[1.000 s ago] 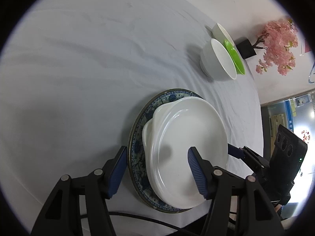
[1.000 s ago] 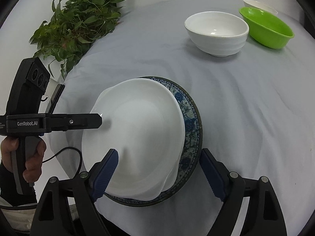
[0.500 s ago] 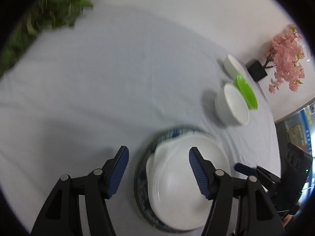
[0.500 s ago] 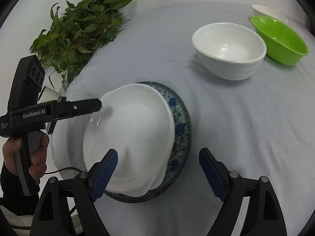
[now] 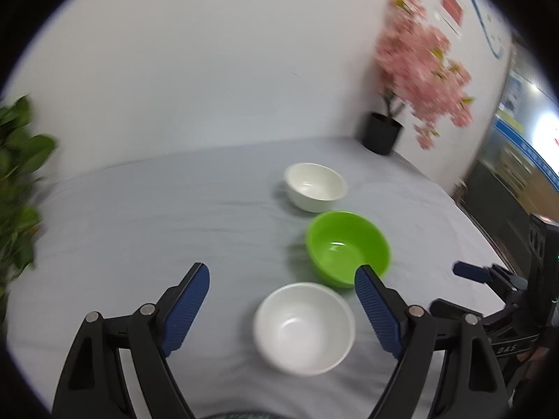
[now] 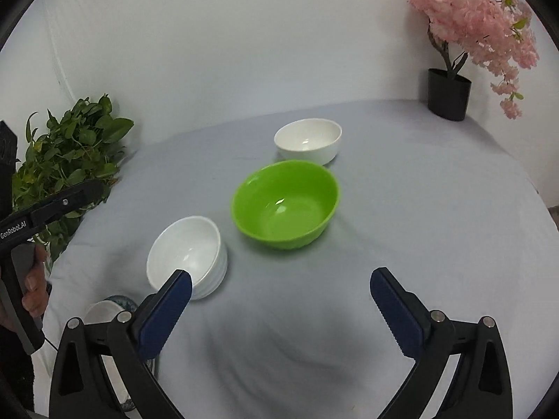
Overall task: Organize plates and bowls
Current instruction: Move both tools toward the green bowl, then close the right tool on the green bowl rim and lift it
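Three bowls stand in a row on the grey tablecloth (image 5: 139,216). The near white bowl (image 5: 303,326) sits just ahead of my open, empty left gripper (image 5: 281,309), between its fingers in this view. Behind it are a green bowl (image 5: 347,253) and a far white bowl (image 5: 316,186). In the right wrist view my right gripper (image 6: 279,309) is open and empty, with the green bowl (image 6: 285,204) ahead, the near white bowl (image 6: 187,255) at its left finger and the far white bowl (image 6: 308,141) behind. The stacked plates (image 6: 104,310) peek out at the lower left.
A leafy green plant (image 6: 66,160) stands at the table's left edge. A pink blossom tree in a black pot (image 6: 449,94) stands at the back right corner. The left gripper's body (image 6: 42,209) shows at the left of the right wrist view. A white wall lies behind.
Both grippers have lifted and tilted up away from the stacked plates. They now face the three bowls. Both stay open and empty.
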Demonstrator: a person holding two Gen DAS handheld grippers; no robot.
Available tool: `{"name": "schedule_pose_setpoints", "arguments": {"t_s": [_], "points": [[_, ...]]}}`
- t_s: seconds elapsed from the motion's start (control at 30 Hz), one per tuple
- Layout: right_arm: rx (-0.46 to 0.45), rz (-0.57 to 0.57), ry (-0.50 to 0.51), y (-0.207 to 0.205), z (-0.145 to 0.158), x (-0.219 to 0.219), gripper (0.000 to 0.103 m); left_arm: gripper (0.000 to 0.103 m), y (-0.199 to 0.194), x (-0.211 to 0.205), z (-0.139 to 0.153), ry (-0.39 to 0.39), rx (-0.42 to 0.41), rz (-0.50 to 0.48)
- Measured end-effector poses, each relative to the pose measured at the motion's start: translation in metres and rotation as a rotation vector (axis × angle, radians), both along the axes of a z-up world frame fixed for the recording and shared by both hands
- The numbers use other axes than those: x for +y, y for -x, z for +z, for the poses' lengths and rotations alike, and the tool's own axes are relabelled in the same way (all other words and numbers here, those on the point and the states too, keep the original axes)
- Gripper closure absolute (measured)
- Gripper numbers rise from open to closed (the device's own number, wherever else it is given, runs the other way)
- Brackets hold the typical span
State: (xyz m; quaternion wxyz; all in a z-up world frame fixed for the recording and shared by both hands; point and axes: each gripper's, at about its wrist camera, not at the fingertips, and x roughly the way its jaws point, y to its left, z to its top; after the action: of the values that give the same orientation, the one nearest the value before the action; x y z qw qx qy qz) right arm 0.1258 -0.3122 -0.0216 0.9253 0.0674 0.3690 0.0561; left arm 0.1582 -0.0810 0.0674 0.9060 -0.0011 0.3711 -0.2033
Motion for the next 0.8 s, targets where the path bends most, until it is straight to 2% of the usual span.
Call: {"name": "schedule_pose_setpoints", "arguments": {"t_s": [0.07, 0.17, 0.27, 0.37, 0.43, 0.53, 0.6, 0.63, 0.7, 0.77, 0.8], "points": [[0.006, -0.014, 0.025, -0.010, -0.001, -0.009, 0.000, 0.018, -0.023, -0.019, -0.007, 0.002, 0.044, -0.063], [0.038, -0.029, 0.033, -0.034, -0.007, -0.022, 0.000, 0.018, -0.067, -0.040, -0.027, 0.049, 0.172, -0.122], [0.062, -0.045, -0.018, -0.059, -0.015, -0.040, 0.000, 0.019, -0.104, -0.048, -0.050, 0.109, 0.298, -0.136], [0.073, -0.082, -0.043, -0.080, -0.020, -0.052, 0.000, 0.020, -0.128, -0.055, -0.071, 0.113, 0.376, -0.136], [0.076, -0.085, -0.035, -0.093, -0.024, -0.049, 0.002, 0.025, -0.138, -0.062, -0.080, 0.101, 0.407, -0.127], [0.113, -0.082, -0.029, -0.112, -0.035, -0.048, 0.016, 0.044, -0.145, -0.067, -0.091, 0.097, 0.448, -0.137], [0.131, -0.104, -0.042, -0.119, -0.043, -0.051, 0.021, 0.065, -0.146, -0.070, -0.098, 0.081, 0.477, -0.147], [0.138, -0.118, -0.046, -0.123, -0.047, -0.052, 0.025, 0.069, -0.146, -0.071, -0.101, 0.076, 0.490, -0.149], [0.149, -0.135, -0.053, -0.129, -0.052, -0.055, 0.035, 0.083, -0.145, -0.071, -0.104, 0.071, 0.498, -0.152], [0.161, -0.149, -0.048, -0.130, -0.057, -0.054, 0.052, 0.090, -0.145, -0.073, -0.104, 0.059, 0.494, -0.154], [0.164, -0.159, -0.044, -0.131, -0.059, -0.055, 0.056, 0.093, -0.146, -0.073, -0.104, 0.049, 0.493, -0.146]]}}
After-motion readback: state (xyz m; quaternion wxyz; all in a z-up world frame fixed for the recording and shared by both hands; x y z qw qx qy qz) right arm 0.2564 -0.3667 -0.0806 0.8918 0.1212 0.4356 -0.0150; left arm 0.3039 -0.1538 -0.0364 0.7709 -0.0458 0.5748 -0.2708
